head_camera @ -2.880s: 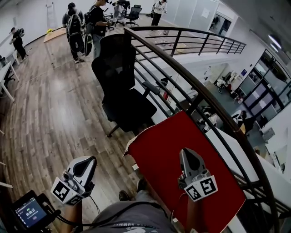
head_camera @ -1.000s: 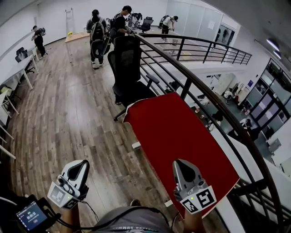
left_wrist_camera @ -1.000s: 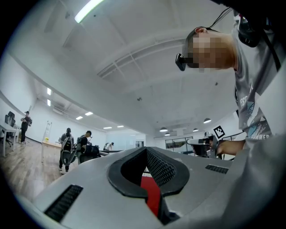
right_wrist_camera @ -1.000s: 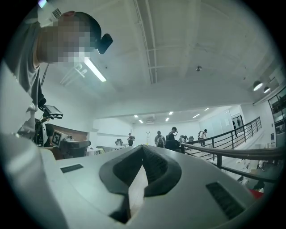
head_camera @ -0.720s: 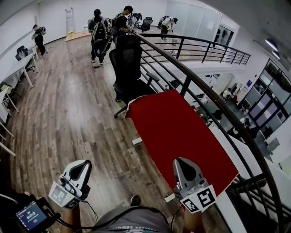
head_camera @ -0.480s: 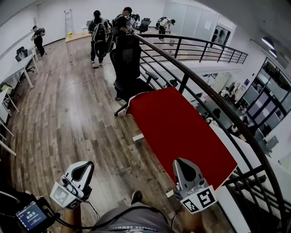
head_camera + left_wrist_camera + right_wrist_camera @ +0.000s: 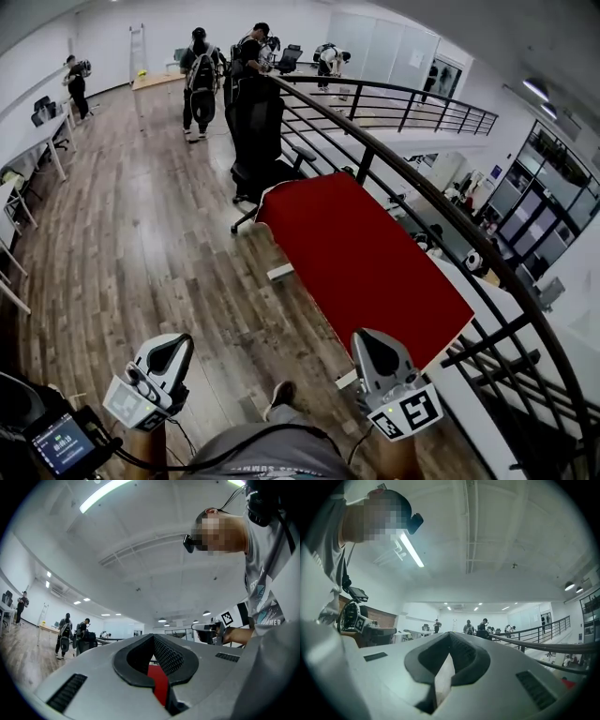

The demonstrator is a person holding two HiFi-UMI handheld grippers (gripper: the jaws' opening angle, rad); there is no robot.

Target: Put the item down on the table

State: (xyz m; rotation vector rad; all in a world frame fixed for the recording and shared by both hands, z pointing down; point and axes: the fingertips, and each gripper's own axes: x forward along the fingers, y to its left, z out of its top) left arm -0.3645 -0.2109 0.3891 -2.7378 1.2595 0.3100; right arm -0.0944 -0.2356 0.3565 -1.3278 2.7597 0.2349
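A red-topped table (image 7: pixel 366 253) stands along the black railing, ahead and to the right of me. My left gripper (image 7: pixel 176 343) hangs low on the left over the wooden floor, jaws together and empty. My right gripper (image 7: pixel 367 337) is just short of the table's near corner, also shut with nothing in it. In the left gripper view the closed jaws (image 7: pixel 152 638) show a strip of the red table (image 7: pixel 158 686) through their gap. In the right gripper view the jaws (image 7: pixel 450 635) meet too. No loose item shows in any view.
A black office chair (image 7: pixel 258 131) stands at the table's far end. The curved black railing (image 7: pixel 412 192) runs along the right over a drop to a lower floor. Several people (image 7: pixel 199 70) stand far ahead. White desks (image 7: pixel 19 141) line the left wall. A small screen device (image 7: pixel 58 442) sits bottom left.
I have walked forward along the wooden floor; the red table and railing have drawn nearer and now run beside my right gripper. Both grippers keep their place in view and stay shut.
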